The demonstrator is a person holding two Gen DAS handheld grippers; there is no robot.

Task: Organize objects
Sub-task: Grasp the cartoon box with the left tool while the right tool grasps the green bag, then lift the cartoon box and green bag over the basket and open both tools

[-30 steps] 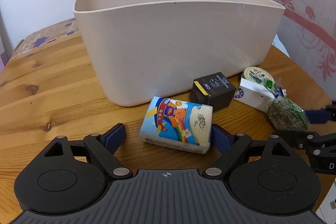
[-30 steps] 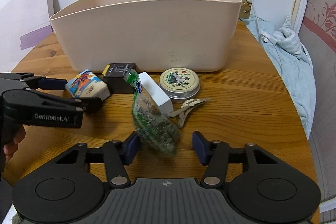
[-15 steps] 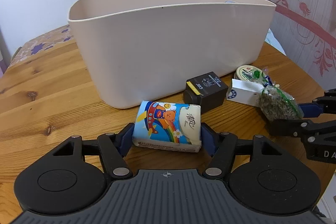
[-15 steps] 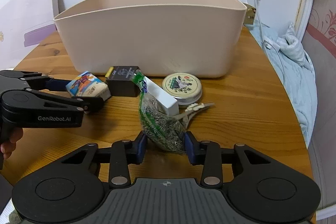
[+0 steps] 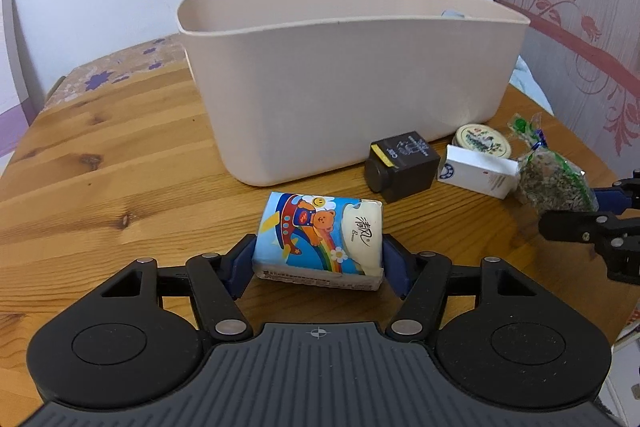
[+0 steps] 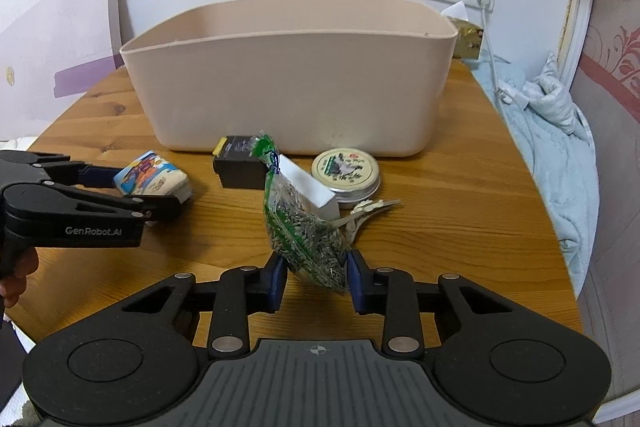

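Both tools were clamped, left tool (image 5: 318,259) on the tissues (image 5: 320,239), right tool (image 6: 316,277) on the seed bag (image 6: 306,231); nothing visibly lay in the bin (image 6: 292,91) yet, and box, tin and clip remained on the table (image 6: 440,211).

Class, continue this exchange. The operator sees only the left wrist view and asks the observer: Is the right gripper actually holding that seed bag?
Observer: Yes. The right gripper has both pads closed on the lower end of the seed bag.
Operator: Is anything hidden from me behind the bag?
Observer: A pale hair clip lies on the table, on the near side of the round tin, next to the white box.
Operator: What is off the table's right edge?
Observer: A crumpled light blue cloth, with a white cable running down toward it from the wall socket.
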